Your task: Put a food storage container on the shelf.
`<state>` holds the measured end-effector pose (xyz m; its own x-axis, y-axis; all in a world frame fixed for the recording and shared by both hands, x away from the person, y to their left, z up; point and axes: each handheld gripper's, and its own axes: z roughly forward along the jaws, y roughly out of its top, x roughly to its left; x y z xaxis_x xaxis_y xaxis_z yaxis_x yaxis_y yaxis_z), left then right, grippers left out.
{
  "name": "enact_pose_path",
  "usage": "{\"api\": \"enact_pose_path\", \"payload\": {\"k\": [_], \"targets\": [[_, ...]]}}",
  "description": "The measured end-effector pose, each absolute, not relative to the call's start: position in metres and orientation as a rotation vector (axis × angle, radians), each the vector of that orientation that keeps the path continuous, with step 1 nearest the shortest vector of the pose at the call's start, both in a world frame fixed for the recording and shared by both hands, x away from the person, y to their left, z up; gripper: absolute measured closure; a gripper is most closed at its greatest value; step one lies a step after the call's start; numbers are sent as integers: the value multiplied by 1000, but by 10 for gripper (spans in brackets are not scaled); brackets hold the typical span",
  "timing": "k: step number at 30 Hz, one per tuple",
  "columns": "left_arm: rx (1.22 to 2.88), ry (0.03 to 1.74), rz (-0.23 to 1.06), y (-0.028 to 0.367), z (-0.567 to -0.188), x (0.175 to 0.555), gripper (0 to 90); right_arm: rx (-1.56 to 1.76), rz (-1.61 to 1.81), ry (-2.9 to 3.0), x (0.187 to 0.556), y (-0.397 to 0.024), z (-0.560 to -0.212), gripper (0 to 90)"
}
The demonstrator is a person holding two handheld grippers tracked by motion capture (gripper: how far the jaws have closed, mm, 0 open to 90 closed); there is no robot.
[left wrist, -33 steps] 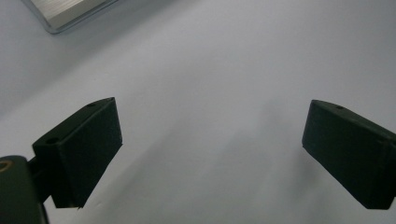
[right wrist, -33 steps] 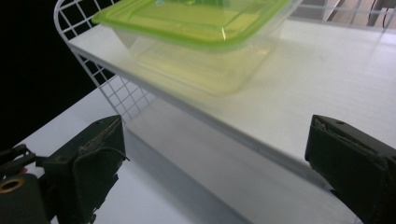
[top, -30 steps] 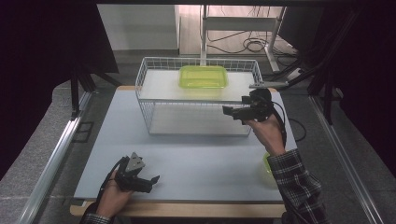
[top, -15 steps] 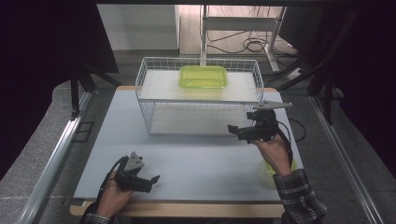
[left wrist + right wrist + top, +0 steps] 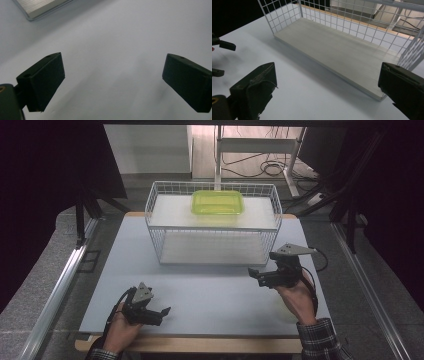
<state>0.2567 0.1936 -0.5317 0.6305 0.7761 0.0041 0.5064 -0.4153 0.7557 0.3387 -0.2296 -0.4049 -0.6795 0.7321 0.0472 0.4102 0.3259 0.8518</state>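
A white wire rack with two shelves stands at the back middle of the table. A yellow-green plastic container lies on its top shelf. My right gripper hovers open in front of the rack's right end, pointing left. In the right gripper view its jaws stand wide apart and hold nothing, facing the bare lower shelf. My left gripper rests open near the front left edge. Its jaws are spread over bare table.
The pale grey table top stretches between both grippers and the rack. A corner of the rack's lower shelf lies beyond the left gripper. The left gripper's fingertips show far left in the right gripper view. Dark stands and cables surround the table.
My right gripper has come down from beside the rack's top shelf and back toward the front, still open. The left gripper has stayed put.
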Motion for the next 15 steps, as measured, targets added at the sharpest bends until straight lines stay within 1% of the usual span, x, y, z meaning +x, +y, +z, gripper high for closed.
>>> {"api": "enact_pose_path", "payload": {"k": [9,15], "targets": [[2098,984,474,193,-530,256,47,982,1254,2206,320,-238,-418,36],[2098,981,487,192,-529,254,58,1014,1216,2220,311,-242,-435,52]]}}
